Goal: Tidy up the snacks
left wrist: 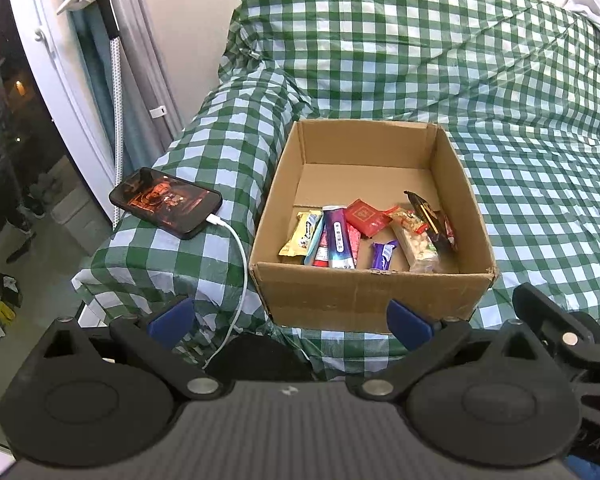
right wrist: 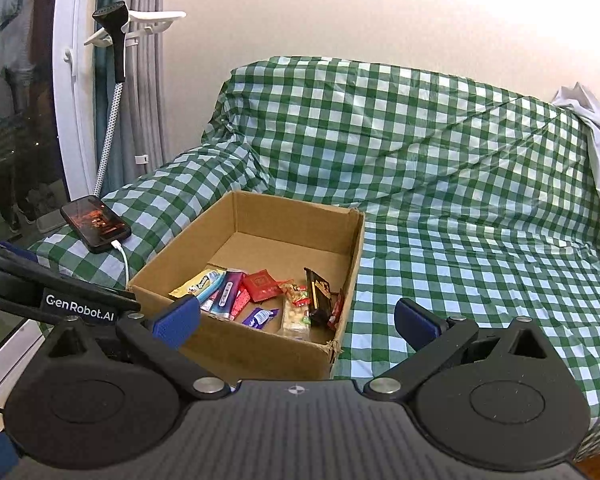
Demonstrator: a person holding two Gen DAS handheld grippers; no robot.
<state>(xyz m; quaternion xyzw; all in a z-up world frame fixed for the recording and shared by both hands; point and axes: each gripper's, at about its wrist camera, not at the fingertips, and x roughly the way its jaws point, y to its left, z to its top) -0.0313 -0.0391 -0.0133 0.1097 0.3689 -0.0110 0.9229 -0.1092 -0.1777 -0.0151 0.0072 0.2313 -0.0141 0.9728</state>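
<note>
Both grippers hang near us w/ jaws apart, nothing held: left gripper (left wrist: 290,322), right gripper (right wrist: 296,322). Beyond sits the open brown cardboard box (left wrist: 364,300) on the green-checked cloth (left wrist: 540,200); the wrapped snack packets (left wrist: 364,236) bunch at its near end, probably dropped in from our side. Black phone (left wrist: 166,202) charges far left.

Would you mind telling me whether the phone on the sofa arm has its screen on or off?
On. The phone lies face up on the checked cover, its screen glowing with an orange-red picture, and a white cable is plugged into its end.
</note>
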